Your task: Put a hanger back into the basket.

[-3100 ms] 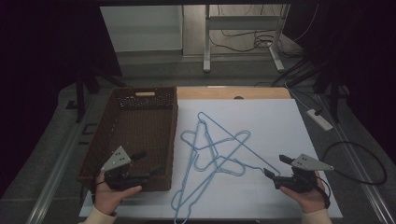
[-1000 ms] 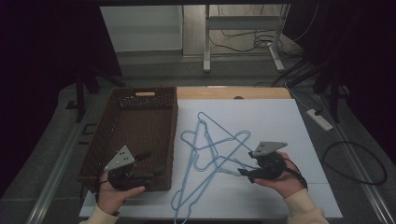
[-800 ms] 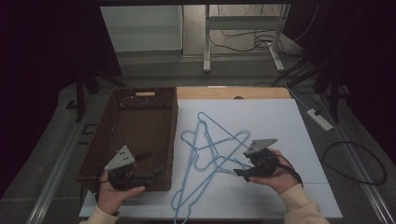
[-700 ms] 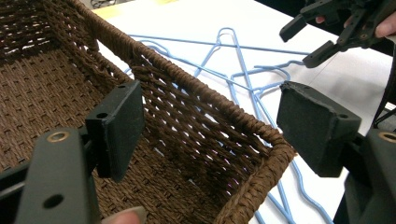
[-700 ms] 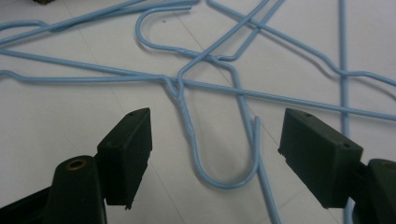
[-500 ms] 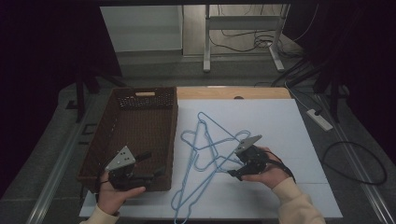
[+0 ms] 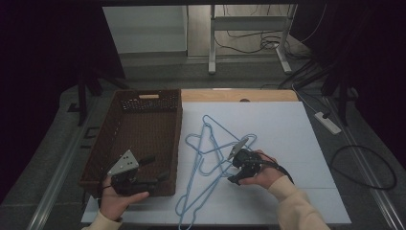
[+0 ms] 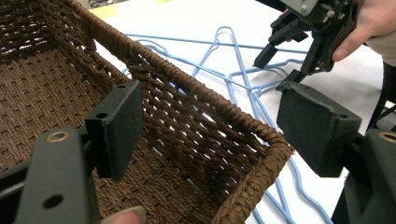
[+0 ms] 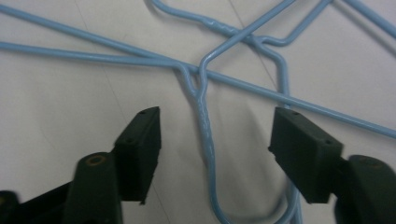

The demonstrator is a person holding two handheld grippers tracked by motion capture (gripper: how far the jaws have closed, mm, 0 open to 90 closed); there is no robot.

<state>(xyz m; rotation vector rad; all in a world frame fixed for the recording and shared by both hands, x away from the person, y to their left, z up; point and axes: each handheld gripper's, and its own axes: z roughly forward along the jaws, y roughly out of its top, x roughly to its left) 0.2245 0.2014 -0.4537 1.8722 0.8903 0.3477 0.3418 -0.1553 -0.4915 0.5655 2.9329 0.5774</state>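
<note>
Several light-blue wire hangers (image 7: 210, 148) lie tangled on the white tabletop (image 7: 292, 129). My right gripper (image 7: 233, 167) hovers low over their right side. In the right gripper view its jaws (image 9: 219, 144) stand apart on either side of one hanger's twisted neck (image 9: 205, 126); they have just been closing and the pads are not touching the wire. My left gripper (image 7: 155, 168) is open at the near right corner of the brown wicker basket (image 7: 148, 100), with the basket's rim (image 8: 196, 93) between its jaws (image 8: 210, 116). The left gripper view also shows the hangers (image 8: 233, 46) and the right gripper (image 8: 278, 65).
A bare wooden strip (image 7: 239, 95) runs along the table's far edge. On the floor to the right lie a power strip (image 7: 328, 122) and a looped cable (image 7: 364, 167). A desk frame (image 7: 249, 38) stands behind the table.
My right gripper has travelled left from the table's right side onto the hanger pile and dropped a little. My left gripper has stayed by the basket corner.
</note>
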